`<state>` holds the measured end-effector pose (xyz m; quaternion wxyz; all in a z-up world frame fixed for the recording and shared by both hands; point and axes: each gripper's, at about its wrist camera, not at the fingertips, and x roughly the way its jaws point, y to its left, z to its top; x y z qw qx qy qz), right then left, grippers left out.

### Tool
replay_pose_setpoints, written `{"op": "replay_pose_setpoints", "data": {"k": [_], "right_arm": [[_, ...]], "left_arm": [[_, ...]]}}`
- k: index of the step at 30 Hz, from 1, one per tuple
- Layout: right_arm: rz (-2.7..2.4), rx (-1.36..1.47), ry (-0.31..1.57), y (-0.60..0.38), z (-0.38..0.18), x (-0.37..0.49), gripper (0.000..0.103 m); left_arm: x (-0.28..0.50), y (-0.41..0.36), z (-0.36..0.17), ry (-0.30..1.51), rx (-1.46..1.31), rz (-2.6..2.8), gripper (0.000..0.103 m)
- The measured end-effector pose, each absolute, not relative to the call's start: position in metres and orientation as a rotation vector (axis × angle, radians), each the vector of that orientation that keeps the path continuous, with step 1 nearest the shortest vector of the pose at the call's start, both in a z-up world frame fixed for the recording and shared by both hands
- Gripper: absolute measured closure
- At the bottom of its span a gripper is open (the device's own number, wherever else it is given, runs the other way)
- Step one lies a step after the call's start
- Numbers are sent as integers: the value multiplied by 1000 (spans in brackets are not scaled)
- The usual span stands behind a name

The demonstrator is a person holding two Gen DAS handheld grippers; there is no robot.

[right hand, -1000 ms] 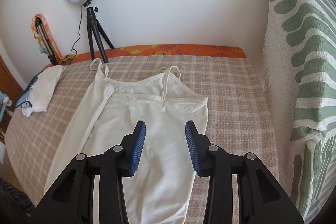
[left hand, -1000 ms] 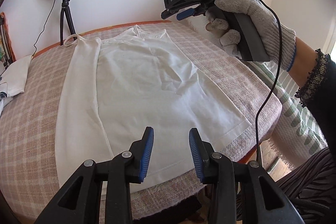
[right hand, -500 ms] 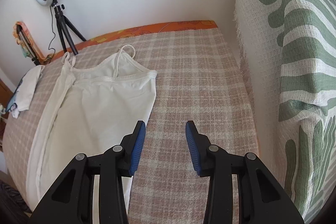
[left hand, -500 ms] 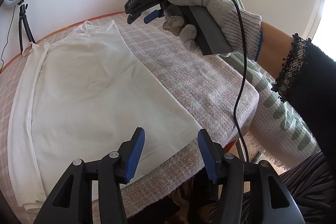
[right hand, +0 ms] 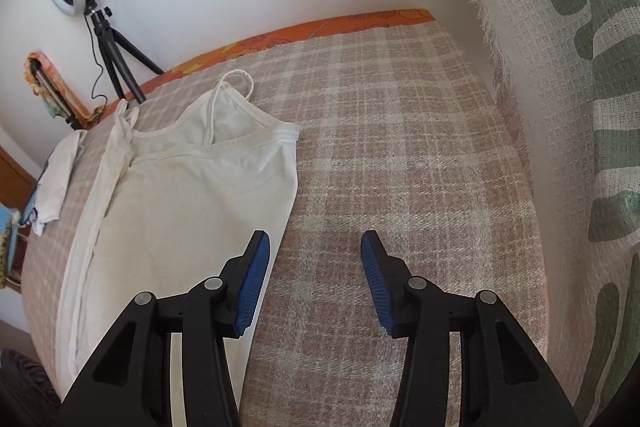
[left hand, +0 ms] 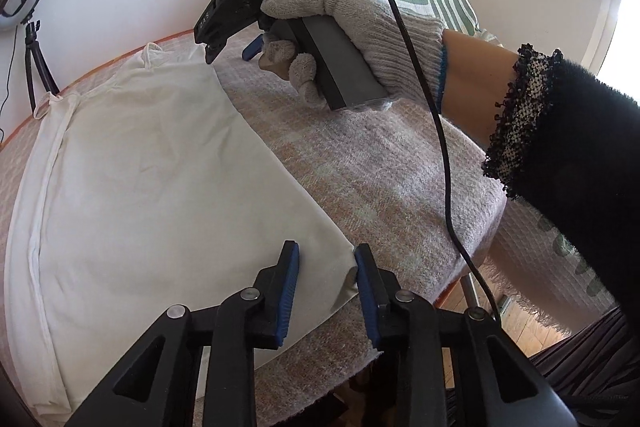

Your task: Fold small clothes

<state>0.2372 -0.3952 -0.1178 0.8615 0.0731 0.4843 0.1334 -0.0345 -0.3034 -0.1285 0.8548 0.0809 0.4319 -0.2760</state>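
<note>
A white camisole [left hand: 152, 195] lies flat on the checked table cover [left hand: 360, 155], its left side folded inward; it also shows in the right wrist view [right hand: 192, 195]. My left gripper [left hand: 326, 291] is open, its jaws straddling the camisole's near right hem corner [left hand: 348, 271]. My right gripper [right hand: 314, 279] is open and empty above the bare cover just right of the camisole's side edge, below the armpit corner [right hand: 290, 135]. The right gripper also shows in the left wrist view [left hand: 230, 51], held by a gloved hand [left hand: 352, 27] near the top right of the camisole.
A ring light on a tripod [right hand: 100, 11] stands at the back left. Another white garment [right hand: 56, 183] lies at the left edge. A green-patterned throw [right hand: 580, 107] hangs along the right side. The table's near edge [left hand: 452, 291] drops to the floor.
My left gripper has moved right and down to the hem's right corner. My right gripper has moved right off the camisole, closer to the cover, and its jaws have opened wider.
</note>
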Motion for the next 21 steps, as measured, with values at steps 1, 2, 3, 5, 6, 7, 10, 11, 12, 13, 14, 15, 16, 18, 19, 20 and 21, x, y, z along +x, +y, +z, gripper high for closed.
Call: {"op": "replay_pose_setpoints", "data": {"k": [1,2,3,5,6,7,10,11,12,13,14,15,16,18,19,20,21], "right_arm": [[281,161,1009,-395,-118,239,57],[283,170,1007,-395,-118,241,57],[286,182,1006,-395,-118,243,57],[286,198,999,-395,-117,247,57],[288,198,998,-393,-118,249,57],[285,193,997,-391,-118,252,57],[270,193,990,-385,-118,262,56],[269,205,988,-384,-119,265,58],[272,220,985,-382,-119,268,62],[280,227,988,-380,-119,271,78],[289,231,1000,-377,-120,274,96],[291,231,1012,-374,-122,276,98],[282,223,1011,-371,-121,276,98],[263,203,1010,-368,-119,277,99],[255,197,1009,-366,-117,277,100],[249,195,1004,-365,-115,276,100],[247,195,997,-364,-111,276,101]], "left_arm": [[-34,-303,-128,908,161,-586,87],[-34,-303,-128,909,152,-588,94],[-34,-302,-127,911,143,-590,97],[-31,-299,-125,918,118,-594,100],[-31,-297,-124,917,110,-593,100],[-31,-296,-123,914,105,-591,101],[-32,-290,-119,907,83,-579,101],[-33,-287,-118,906,73,-574,101],[-32,-284,-117,906,61,-570,101],[-30,-280,-117,908,48,-566,101],[-30,-277,-116,910,32,-564,101],[-30,-273,-116,914,12,-567,101],[-29,-269,-116,920,-7,-575,101],[-28,-260,-115,925,-33,-571,101],[-27,-256,-115,924,-41,-568,101],[-27,-252,-114,922,-50,-564,101],[-26,-248,-114,920,-60,-560,101]]}}
